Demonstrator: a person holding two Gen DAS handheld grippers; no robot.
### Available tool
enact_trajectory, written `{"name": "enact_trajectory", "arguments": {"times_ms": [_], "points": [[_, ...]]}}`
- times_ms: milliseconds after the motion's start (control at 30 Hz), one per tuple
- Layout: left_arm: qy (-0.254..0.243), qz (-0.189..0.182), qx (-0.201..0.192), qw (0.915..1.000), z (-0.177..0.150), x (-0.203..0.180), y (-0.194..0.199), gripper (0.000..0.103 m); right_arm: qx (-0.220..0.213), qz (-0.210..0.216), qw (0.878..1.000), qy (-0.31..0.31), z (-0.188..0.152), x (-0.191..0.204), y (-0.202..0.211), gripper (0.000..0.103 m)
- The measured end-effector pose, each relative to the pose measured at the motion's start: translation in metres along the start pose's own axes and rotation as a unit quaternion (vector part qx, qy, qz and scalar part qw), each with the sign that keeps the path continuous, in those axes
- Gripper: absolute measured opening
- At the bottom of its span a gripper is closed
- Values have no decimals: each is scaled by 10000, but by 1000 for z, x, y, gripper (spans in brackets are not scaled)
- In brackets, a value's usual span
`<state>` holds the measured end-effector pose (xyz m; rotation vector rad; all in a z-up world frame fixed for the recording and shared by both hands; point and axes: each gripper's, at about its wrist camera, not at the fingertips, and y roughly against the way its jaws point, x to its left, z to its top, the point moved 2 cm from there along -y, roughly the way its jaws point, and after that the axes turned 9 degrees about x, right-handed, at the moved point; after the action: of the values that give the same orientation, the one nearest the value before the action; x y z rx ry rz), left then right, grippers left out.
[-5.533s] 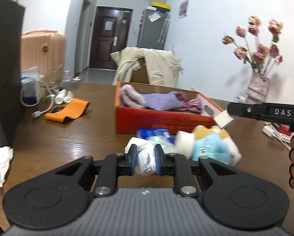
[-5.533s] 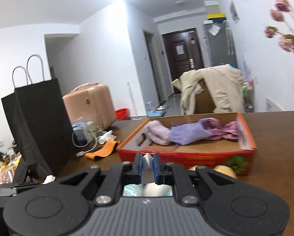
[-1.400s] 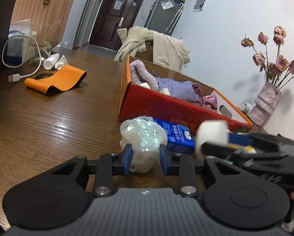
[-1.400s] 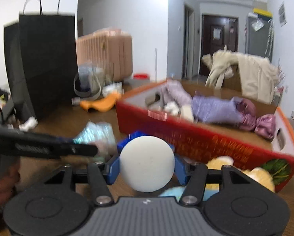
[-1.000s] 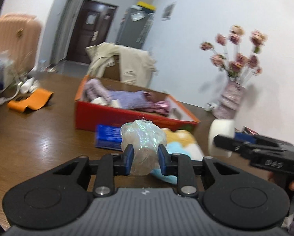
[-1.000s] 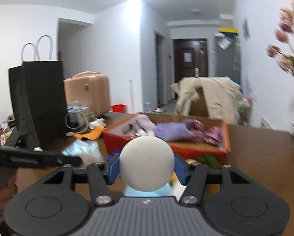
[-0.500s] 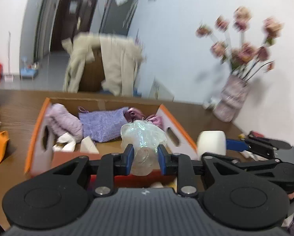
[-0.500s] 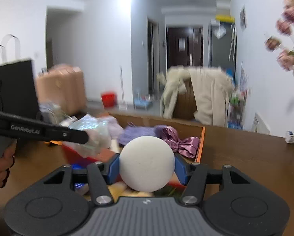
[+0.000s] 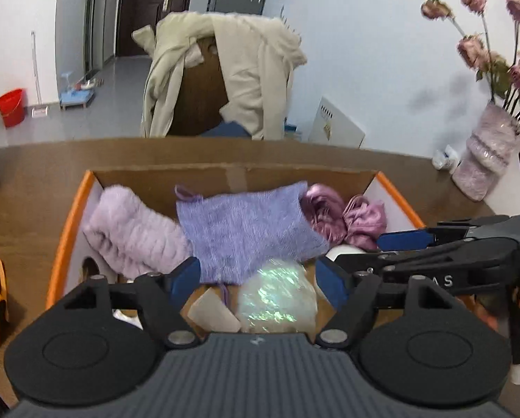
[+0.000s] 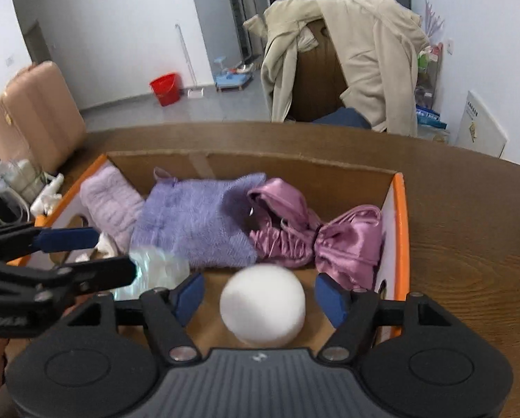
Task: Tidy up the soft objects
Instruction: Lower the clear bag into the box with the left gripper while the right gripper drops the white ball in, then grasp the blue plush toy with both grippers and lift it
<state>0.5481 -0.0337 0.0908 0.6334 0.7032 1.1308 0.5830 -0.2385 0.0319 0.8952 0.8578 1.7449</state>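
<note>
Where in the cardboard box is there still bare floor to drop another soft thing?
Bare floor shows along the near wall of the box, around the white ball and beside the iridescent wad. The back half is crowded: fuzzy pink roll, purple knit cloth and satin bow fill it wall to wall. Outside, the table right of the box is bare.

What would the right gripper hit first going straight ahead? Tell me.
Probably the white foam ball, loose between the open jaws of the right gripper; beyond it, the cardboard box floor. Depth is unclear.
</note>
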Motion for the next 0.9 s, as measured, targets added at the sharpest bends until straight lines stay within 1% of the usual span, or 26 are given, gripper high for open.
{"name": "enact_trajectory", "arguments": {"times_ms": [67,167,267,333,367,433,500,567,600,633,667,700,800,833,900], "points": [[-5,51,-81,10000,3,-2,12,76,-163,-130,9998,29,-1,0,11,71],[-9,28,-284,9996,4,-9,37,77,-424,-187,9988,166,-3,3,39,73],[-102,5,-550,9984,-4,-18,70,81,-806,-267,9958,348,-20,8,82,75],[-198,40,-792,9967,-19,-25,99,82,-1087,-289,9929,388,-36,8,111,79],[-239,35,-910,9956,-29,-28,113,82,-1247,-283,9910,403,-48,9,126,81],[-251,24,-1146,9931,-55,-33,142,86,-1603,-287,9859,396,-76,10,154,90],[-255,4,-1371,9902,-83,-38,165,90,-1900,-272,9806,395,-111,13,179,91],[-243,46,-1549,9876,-114,-44,185,92,-2079,-233,9769,432,-144,16,194,92],[-224,67,-1634,9863,-132,-46,194,94,-2168,-199,9749,467,-161,18,200,94],[-201,95,-1701,9852,-149,-48,202,95,-2240,-163,9734,460,-177,20,203,97],[-160,114,-1761,9842,-165,-50,207,96,-2302,-112,9722,406,-193,21,206,98],[-143,123,-1805,9834,-179,-51,211,98,-2341,-50,9716,332,-207,22,208,99],[-203,228,-1939,9805,-227,-57,217,100,-2364,204,9713,155,-247,24,208,99],[-188,251,-1949,9803,-240,-58,218,100,-2361,224,9714,80,-261,27,206,99],[-155,233,-1832,9827,-262,-60,216,100,-2332,215,9722,-8,-283,29,205,99]]}}
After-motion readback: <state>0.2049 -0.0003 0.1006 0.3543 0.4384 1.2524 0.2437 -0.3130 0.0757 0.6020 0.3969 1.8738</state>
